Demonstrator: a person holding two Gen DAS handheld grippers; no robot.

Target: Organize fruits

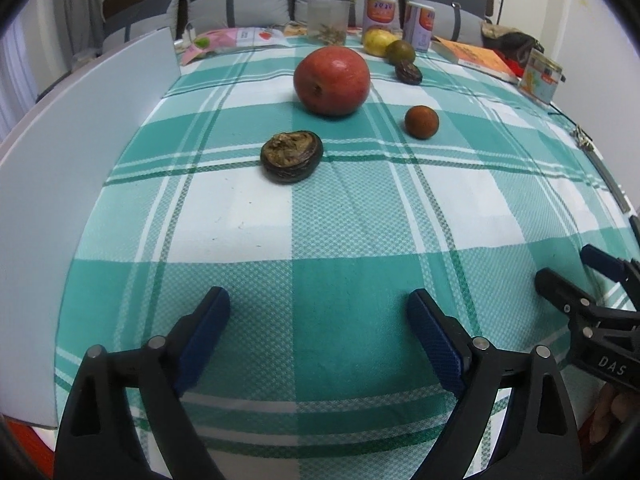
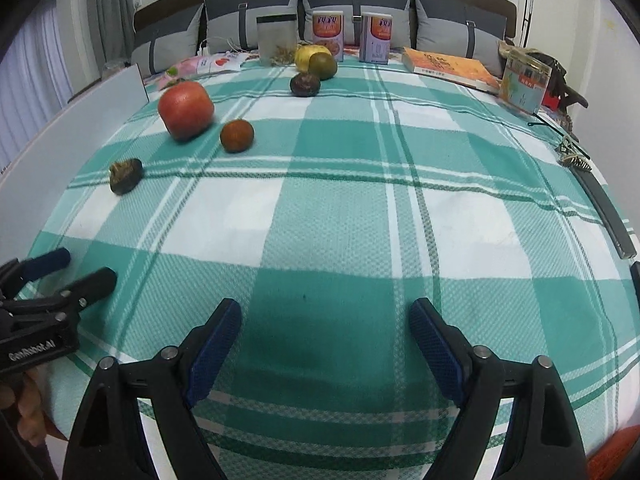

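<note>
On a green-and-white checked cloth (image 1: 320,240) lie a big red apple (image 1: 331,81), a small orange-red fruit (image 1: 421,121), a dark shrivelled fruit (image 1: 291,156), a second dark fruit (image 1: 408,72), a green fruit (image 1: 400,52) and a yellow fruit (image 1: 376,40). My left gripper (image 1: 319,308) is open and empty, well short of the near shrivelled fruit. My right gripper (image 2: 325,312) is open and empty over bare cloth. In the right wrist view the apple (image 2: 185,110), orange-red fruit (image 2: 237,135) and shrivelled fruit (image 2: 125,175) lie far left.
A white board (image 1: 80,160) stands along the left edge. At the back stand a clear jar (image 1: 327,16), two cans (image 1: 379,12), a book (image 1: 476,56) and a box (image 1: 541,76). Grey cushions (image 2: 352,4) lie behind. The right gripper also shows in the left wrist view (image 1: 568,276).
</note>
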